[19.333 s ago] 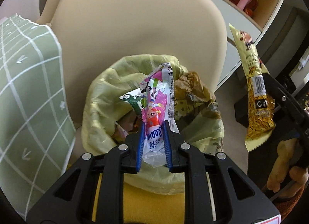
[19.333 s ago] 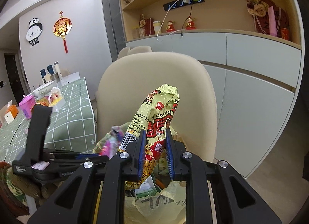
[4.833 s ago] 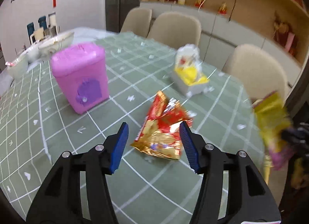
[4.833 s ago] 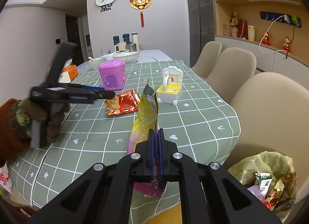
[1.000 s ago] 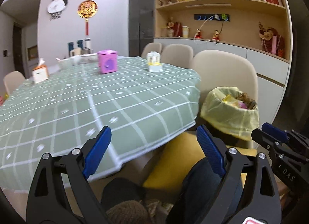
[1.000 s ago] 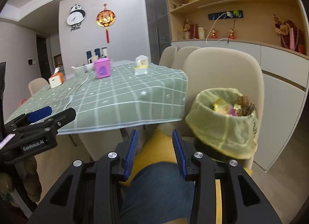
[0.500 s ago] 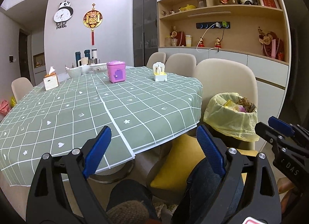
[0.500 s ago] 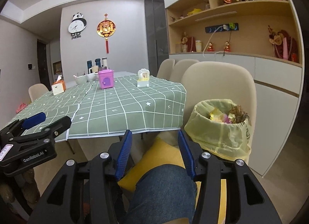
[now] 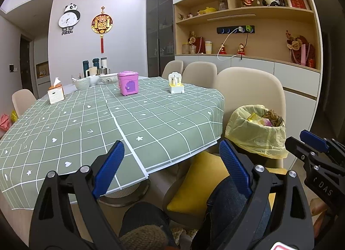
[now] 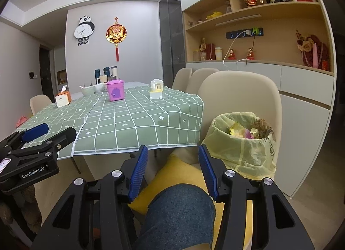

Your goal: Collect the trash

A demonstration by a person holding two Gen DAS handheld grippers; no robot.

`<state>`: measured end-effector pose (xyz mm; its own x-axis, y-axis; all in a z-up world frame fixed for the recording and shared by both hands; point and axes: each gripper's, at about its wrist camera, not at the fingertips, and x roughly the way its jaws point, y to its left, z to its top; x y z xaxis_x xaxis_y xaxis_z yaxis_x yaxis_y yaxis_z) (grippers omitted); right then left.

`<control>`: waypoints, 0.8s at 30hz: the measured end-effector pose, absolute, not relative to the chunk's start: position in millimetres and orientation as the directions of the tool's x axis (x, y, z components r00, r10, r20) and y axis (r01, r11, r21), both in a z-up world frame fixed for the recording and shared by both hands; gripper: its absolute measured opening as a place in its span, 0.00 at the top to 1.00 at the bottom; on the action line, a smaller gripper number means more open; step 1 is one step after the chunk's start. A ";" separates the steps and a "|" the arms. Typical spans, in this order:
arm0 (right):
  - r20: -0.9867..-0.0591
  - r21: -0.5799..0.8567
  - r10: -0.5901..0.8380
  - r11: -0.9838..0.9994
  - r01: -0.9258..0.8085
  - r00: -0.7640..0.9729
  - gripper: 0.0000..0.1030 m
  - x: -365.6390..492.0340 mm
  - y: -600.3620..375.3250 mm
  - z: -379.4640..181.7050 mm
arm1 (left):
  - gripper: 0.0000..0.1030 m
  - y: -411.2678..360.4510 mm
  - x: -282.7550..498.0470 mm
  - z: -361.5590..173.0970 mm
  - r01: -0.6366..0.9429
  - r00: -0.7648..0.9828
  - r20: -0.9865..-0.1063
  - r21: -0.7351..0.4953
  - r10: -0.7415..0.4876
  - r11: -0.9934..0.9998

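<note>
A trash bin lined with a pale yellow bag (image 9: 256, 133) stands on a beige chair to the right of the table; it also shows in the right wrist view (image 10: 243, 142). Crumpled wrappers (image 10: 251, 130) lie inside it. My left gripper (image 9: 172, 163) is open and empty, held low before the table edge. My right gripper (image 10: 171, 170) is open and empty, left of the bin, above a jeans-clad knee (image 10: 179, 211). Each gripper appears in the other's view: the right one (image 9: 310, 144), the left one (image 10: 38, 135).
The table wears a green checked cloth (image 9: 107, 120). On it stand a pink box (image 9: 127, 86), a white-yellow toy (image 9: 175, 83), a tissue box (image 9: 55, 95) and bowls. A yellow cushion (image 9: 200, 183) lies on the chair. Beige chairs and a wall cabinet stand behind.
Both grippers have risen and tilted up a little, so the table top shows more fully. The right gripper's jaws have opened wider. Both stay empty.
</note>
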<state>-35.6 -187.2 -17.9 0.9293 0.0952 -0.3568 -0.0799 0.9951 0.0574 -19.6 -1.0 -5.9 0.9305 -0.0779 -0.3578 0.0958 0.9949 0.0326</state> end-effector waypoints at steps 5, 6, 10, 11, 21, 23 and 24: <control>-0.357 0.062 0.096 0.995 -0.079 0.929 0.55 -36.1 -187.7 -18.9 | 0.17 -2.7 -20.2 -6.1 0.100 0.930 -0.358 0.036 -0.080 0.994; -0.358 0.064 0.096 0.995 -0.078 0.929 0.55 -36.5 -188.5 -19.3 | 0.17 -1.5 -20.5 -6.3 0.100 0.931 -0.357 0.036 -0.081 0.994; -0.358 0.063 0.091 0.995 -0.073 0.929 0.55 -36.0 -189.6 -18.8 | 0.17 -1.5 -20.4 -6.6 0.102 0.929 -0.360 0.033 -0.083 0.994; -0.358 0.066 0.092 0.995 -0.073 0.929 0.55 -36.0 -189.9 -18.7 | 0.17 -1.7 -20.6 -6.4 0.102 0.929 -0.360 0.033 -0.084 0.994; -0.361 0.060 0.089 0.996 -0.072 0.928 0.55 -35.7 -190.5 -18.4 | 0.17 -1.1 -20.4 -5.9 0.103 0.928 -0.362 0.032 -0.085 0.994; -0.362 0.063 0.090 0.995 -0.072 0.928 0.55 -35.7 -190.7 -18.3 | 0.17 -1.1 -20.7 -5.3 0.103 0.929 -0.361 0.031 -0.085 0.994; -0.361 0.065 0.089 0.995 -0.070 0.928 0.55 -35.9 -191.1 -18.2 | 0.17 -1.2 -20.7 -5.4 0.104 0.929 -0.361 0.032 -0.086 0.994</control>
<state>-35.9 -191.1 -18.2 0.9281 0.0894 -0.3615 -0.0704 0.9954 0.0655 -20.7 -1.2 -5.4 0.9286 -0.0856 -0.3612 0.1040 0.9941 0.0318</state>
